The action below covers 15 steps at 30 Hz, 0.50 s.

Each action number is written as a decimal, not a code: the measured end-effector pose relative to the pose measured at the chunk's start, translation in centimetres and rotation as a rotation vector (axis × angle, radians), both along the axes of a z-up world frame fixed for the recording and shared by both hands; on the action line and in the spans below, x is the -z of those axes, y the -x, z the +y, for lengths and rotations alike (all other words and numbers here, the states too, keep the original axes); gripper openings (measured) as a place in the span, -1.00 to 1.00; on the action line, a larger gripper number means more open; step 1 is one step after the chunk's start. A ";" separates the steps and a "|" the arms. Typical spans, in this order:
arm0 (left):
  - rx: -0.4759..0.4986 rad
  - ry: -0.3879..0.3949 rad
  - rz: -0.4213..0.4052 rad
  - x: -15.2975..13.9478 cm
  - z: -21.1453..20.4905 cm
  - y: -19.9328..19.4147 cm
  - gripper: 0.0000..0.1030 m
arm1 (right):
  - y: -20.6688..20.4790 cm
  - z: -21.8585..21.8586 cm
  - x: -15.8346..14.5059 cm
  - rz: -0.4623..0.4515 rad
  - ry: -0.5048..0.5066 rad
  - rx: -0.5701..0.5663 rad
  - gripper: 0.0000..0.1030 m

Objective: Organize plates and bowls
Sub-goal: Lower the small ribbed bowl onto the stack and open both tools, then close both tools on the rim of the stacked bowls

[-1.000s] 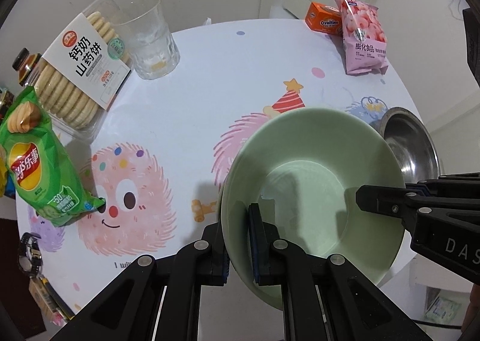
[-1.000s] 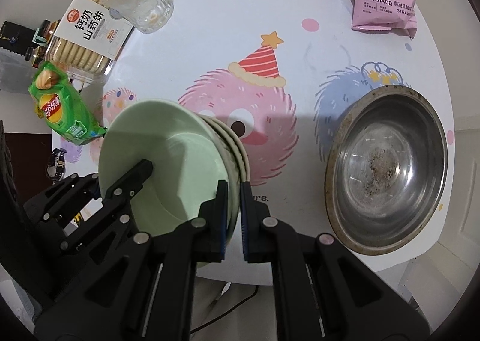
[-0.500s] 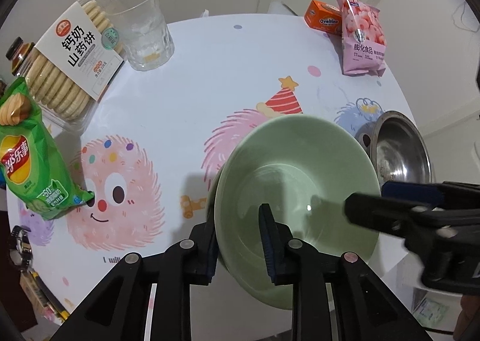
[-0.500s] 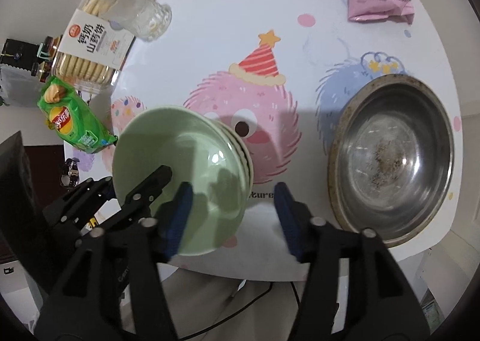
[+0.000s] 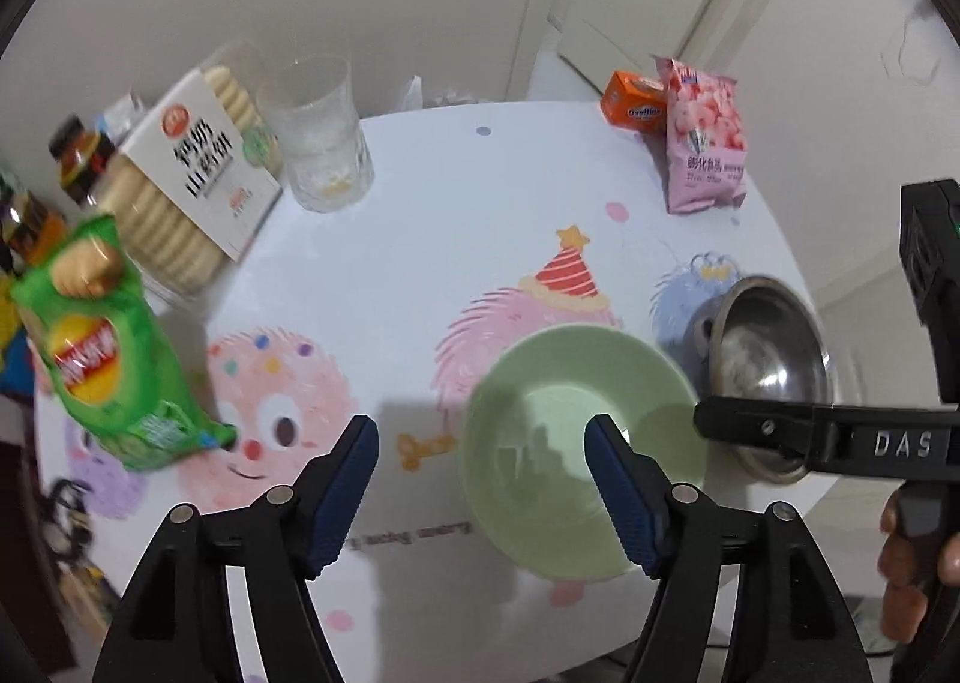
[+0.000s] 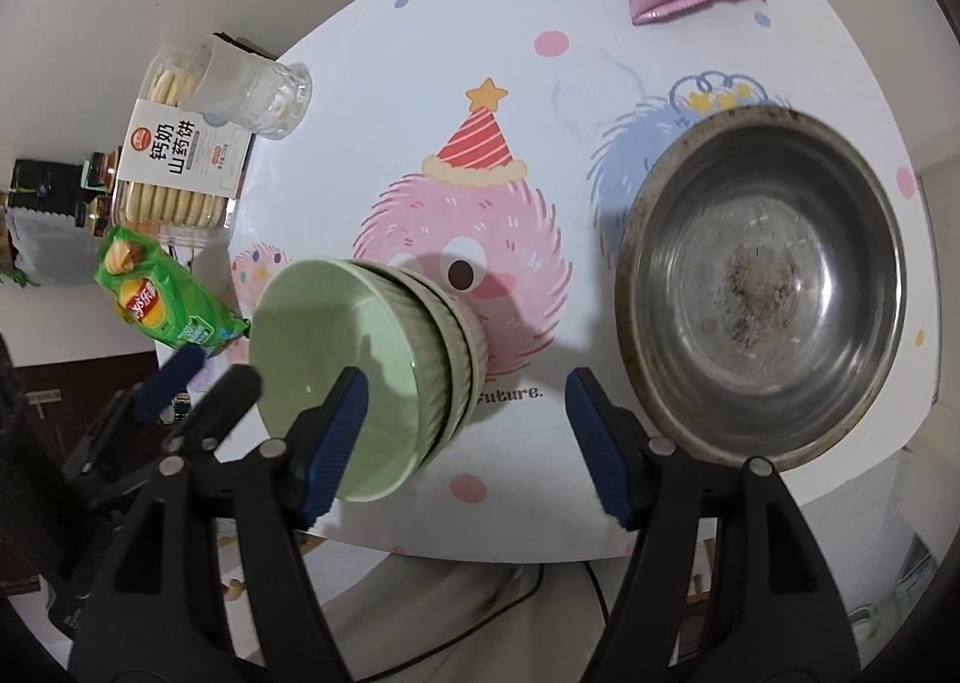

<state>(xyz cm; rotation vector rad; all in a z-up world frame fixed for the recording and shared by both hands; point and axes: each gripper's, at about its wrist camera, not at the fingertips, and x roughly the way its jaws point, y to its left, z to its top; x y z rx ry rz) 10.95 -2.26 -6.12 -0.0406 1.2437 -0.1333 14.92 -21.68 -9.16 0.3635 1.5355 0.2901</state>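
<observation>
A stack of pale green bowls (image 6: 336, 359) stands near the front edge of the round cartoon-print table (image 6: 420, 83); from the left wrist view only the top bowl (image 5: 558, 443) shows. My left gripper (image 5: 480, 437) hovers above the bowl's left rim, its jaws opening, pads clear of the rim. My right gripper (image 6: 465, 389) is over the stack's right side, its jaws opening too, and its pads touch nothing. A dirty steel bowl (image 6: 762, 287) sits to the right. The left gripper (image 6: 216, 374) shows at the stack's left.
Along the left side of the table are a glass tumbler (image 5: 318, 137), a biscuit box (image 5: 186, 179) and a green chips bag (image 5: 102, 347). A pink snack bag (image 5: 705, 143) and an orange box (image 5: 636, 107) lie at the back right. A hand (image 5: 918, 563) holds the right gripper.
Both grippers were shut on the top green bowl's rim; both have let go and opened wide. The left gripper has risen, the right has shifted right. The bowl stays in the stack.
</observation>
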 end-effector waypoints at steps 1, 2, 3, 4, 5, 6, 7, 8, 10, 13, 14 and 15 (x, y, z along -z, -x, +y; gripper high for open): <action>0.006 -0.028 0.008 0.2 0.1 -0.1 0.42 | 0.1 0.0 0.1 0.004 -0.002 0.007 0.34; 0.013 -0.058 0.016 0.5 0.2 0.0 0.42 | 0.2 0.0 0.2 0.007 -0.002 0.011 0.34; 0.017 -0.066 0.022 0.9 0.3 -0.1 0.42 | 0.3 -0.1 0.2 0.009 -0.002 0.013 0.34; 0.019 -0.067 0.033 1.2 0.7 0.1 0.42 | 0.4 0.0 0.3 0.012 -0.002 0.012 0.34; 0.014 -0.068 0.051 1.7 1.0 0.1 0.42 | 0.5 0.0 0.4 0.017 0.000 0.010 0.34; 0.008 -0.066 0.058 2.0 1.2 0.3 0.42 | 0.6 0.0 0.5 0.022 -0.001 0.010 0.34; 0.003 -0.064 0.058 2.1 1.4 0.5 0.42 | 0.6 0.0 0.5 0.023 -0.004 0.012 0.34; 0.000 -0.066 0.060 2.2 1.6 0.6 0.42 | 0.7 0.0 0.4 0.023 -0.008 0.015 0.35; -0.007 -0.062 0.061 2.2 2.0 1.0 0.42 | 0.9 -0.2 0.3 0.029 -0.018 0.024 0.36; -0.014 -0.043 0.073 2.6 2.3 1.2 0.43 | 1.0 -0.2 -0.1 0.024 -0.029 0.027 0.50; -0.011 -0.045 0.084 2.9 2.2 1.1 0.44 | 1.0 -0.1 -0.2 0.019 -0.026 0.025 0.54; -0.005 -0.047 0.088 3.1 2.1 1.1 0.46 | 1.0 0.0 -0.2 0.017 -0.020 0.021 0.58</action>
